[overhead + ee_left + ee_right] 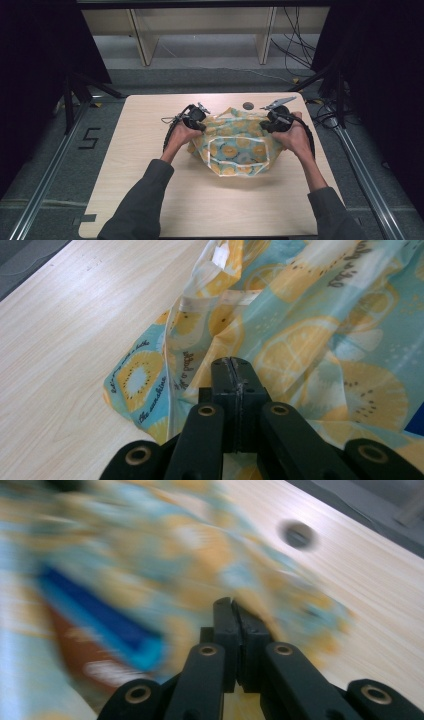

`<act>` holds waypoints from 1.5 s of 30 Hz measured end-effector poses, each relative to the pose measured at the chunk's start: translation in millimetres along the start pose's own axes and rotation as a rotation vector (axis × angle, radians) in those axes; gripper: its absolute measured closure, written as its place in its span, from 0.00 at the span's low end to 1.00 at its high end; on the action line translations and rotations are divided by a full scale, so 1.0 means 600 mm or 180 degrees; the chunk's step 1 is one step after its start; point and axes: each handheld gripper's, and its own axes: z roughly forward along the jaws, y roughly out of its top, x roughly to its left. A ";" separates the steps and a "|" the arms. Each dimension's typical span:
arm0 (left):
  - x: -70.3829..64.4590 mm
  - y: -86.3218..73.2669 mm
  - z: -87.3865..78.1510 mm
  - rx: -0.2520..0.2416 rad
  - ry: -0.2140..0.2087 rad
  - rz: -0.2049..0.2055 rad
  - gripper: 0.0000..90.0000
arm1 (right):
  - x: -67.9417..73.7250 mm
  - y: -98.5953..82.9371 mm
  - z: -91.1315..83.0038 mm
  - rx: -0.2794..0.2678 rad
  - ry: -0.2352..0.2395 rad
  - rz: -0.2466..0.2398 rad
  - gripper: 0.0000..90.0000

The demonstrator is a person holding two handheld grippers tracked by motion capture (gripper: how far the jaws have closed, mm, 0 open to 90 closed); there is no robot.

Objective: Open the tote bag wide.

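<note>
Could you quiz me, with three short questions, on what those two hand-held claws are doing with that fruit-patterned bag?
1. True or false: the left gripper has its jaws pressed together on the bag.
2. What does the bag rest on? A) the floor B) the wooden table C) a shelf
3. Fill in: through the bag, the right gripper view shows something coloured ____ inside.

Key
1. True: the jaws are closed on a fold of the bag.
2. B: it lies near the table's middle, one gripper at each side.
3. Blue; the view is too blurred to tell what it is.
</note>
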 end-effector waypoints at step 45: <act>-0.073 0.063 0.027 0.0083 -0.0452 0.0622 0.89 | 0.076 -0.021 0.061 0.0270 0.0865 -0.0476 0.94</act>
